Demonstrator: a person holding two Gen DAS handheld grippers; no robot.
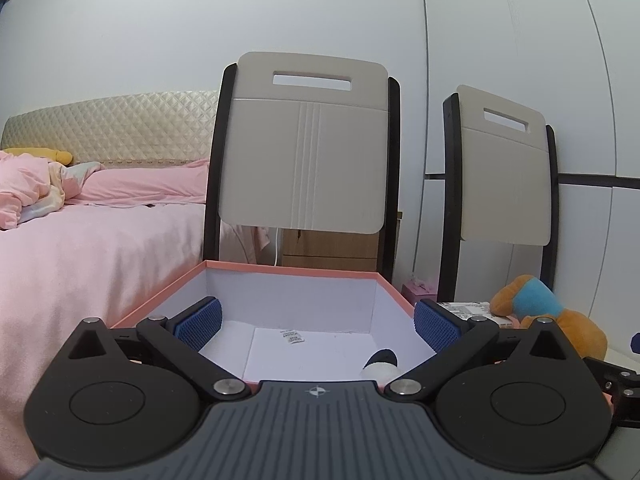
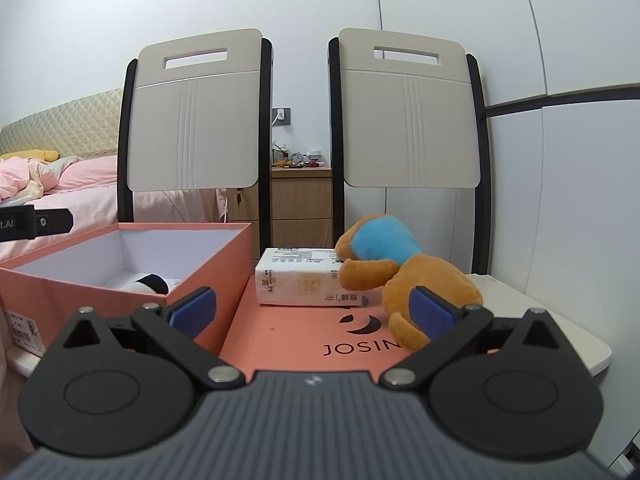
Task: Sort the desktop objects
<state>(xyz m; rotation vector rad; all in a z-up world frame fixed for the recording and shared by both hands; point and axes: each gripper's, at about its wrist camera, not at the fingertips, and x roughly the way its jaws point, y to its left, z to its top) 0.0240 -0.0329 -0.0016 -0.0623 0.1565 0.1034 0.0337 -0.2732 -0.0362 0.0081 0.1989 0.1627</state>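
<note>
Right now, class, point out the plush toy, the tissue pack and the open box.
plush toy [image 2: 424,276], right wrist view, on its orange body.
tissue pack [image 2: 300,280], right wrist view, on its front face.
open box [image 2: 208,264], right wrist view, on its pink side wall.

Left gripper [image 1: 316,322]: fingers spread wide, blue pads facing inward, nothing held between them, held level and pointing forward. Right gripper [image 2: 312,308]: fingers likewise spread wide, blue pads bare, nothing held. Left gripper's black body shows at the right wrist view's left edge.

tissue pack [image 2: 304,282] right of box [image 2: 208,264], on lid [image 2: 304,336]
</note>
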